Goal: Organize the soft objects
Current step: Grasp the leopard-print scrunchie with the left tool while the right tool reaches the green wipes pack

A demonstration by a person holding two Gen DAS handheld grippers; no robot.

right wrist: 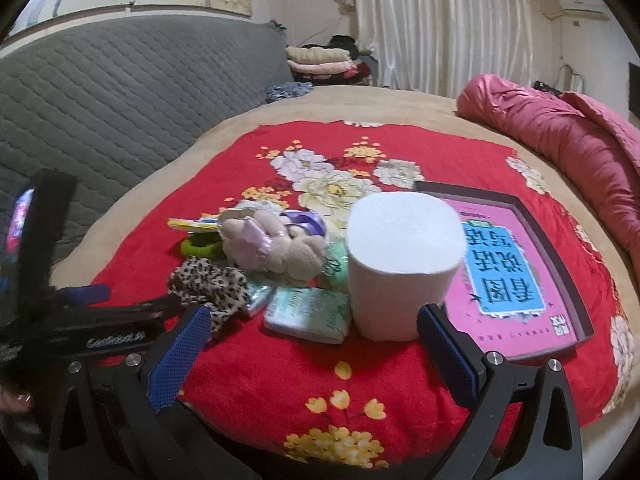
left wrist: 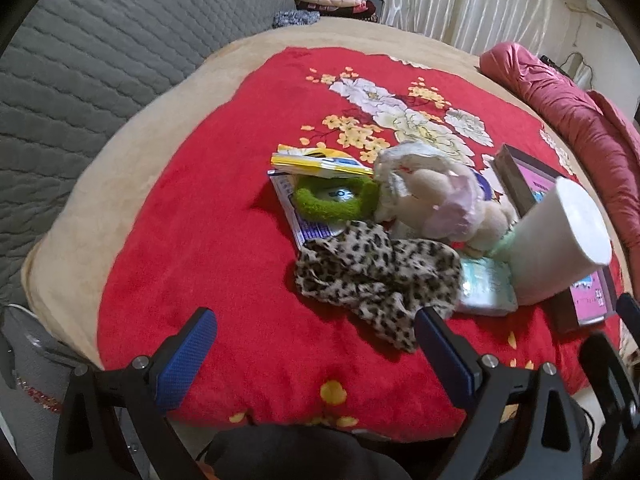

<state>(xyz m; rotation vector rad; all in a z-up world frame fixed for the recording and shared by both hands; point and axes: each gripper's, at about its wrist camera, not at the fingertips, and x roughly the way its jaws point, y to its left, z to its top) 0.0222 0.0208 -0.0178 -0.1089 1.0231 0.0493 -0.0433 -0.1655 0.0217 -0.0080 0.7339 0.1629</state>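
Note:
A heap lies on the red flowered blanket (left wrist: pixel 208 208): a leopard-print cloth (left wrist: pixel 376 272), a beige plush bear (left wrist: pixel 448 200), a green fuzzy ring (left wrist: pixel 332 208), a tissue pack (left wrist: pixel 486 286) and a white paper roll (left wrist: pixel 560 240). My left gripper (left wrist: pixel 316 356) is open and empty, just short of the leopard cloth. In the right wrist view the paper roll (right wrist: pixel 404 264) stands just beyond my open, empty right gripper (right wrist: pixel 314 344), with the tissue pack (right wrist: pixel 308 312), the bear (right wrist: pixel 276 248) and the leopard cloth (right wrist: pixel 208 284) to its left.
A pink and blue book in a dark tray (right wrist: pixel 516 272) lies right of the roll. Yellow booklets (left wrist: pixel 320 160) sit behind the green ring. A rolled red quilt (right wrist: pixel 560 136) lies at the far right, a grey quilted cover (right wrist: pixel 120 96) at the left, folded clothes (right wrist: pixel 320 60) behind.

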